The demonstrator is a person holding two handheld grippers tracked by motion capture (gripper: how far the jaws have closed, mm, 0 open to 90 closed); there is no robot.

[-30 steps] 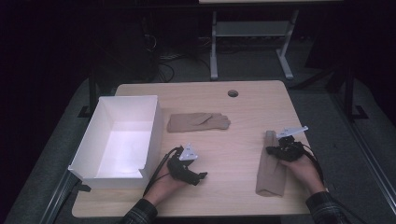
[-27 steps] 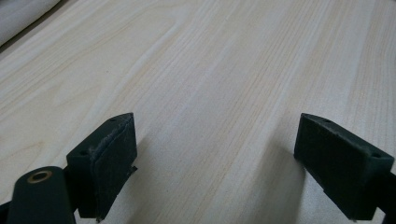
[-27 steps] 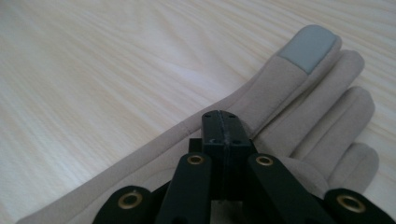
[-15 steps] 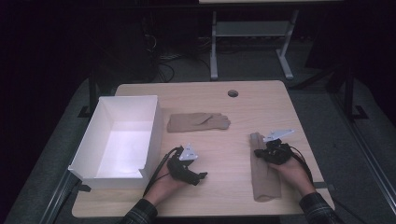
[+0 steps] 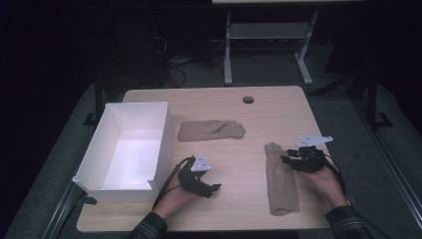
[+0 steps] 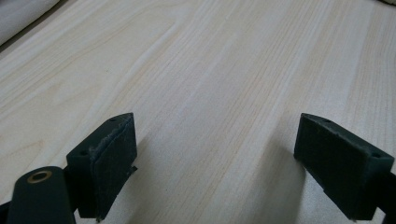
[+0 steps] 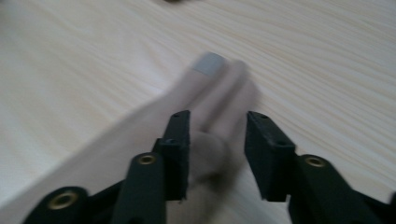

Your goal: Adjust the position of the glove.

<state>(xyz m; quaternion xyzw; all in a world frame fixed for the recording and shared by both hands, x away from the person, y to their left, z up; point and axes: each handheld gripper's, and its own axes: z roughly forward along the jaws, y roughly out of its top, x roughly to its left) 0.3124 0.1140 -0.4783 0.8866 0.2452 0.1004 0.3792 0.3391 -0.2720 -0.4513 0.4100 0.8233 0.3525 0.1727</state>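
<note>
Between the right claw's [image 7: 217, 135] just-parted jaws lies a glove [image 7: 205, 154], its grey fingertip patch visible close-up.

Both hand-held grippers are matte black all over. The left hand-held gripper [image 5: 211, 188] has a small pale grey three-cornered plate on top and a thin black cable looping off its back end, and the right hand-held gripper [image 5: 284, 159] has the same kind of plate plus its own black cable. Up close, the jaws are chunky black blocks with flat, slightly scuffed pads [image 6: 114, 158] and small screw holes along their top edges. The linkage arms behind them have brass-coloured rings at the pivots. The person wears dark plaid sleeves [image 5: 149, 230] with a fine check pattern.
</note>
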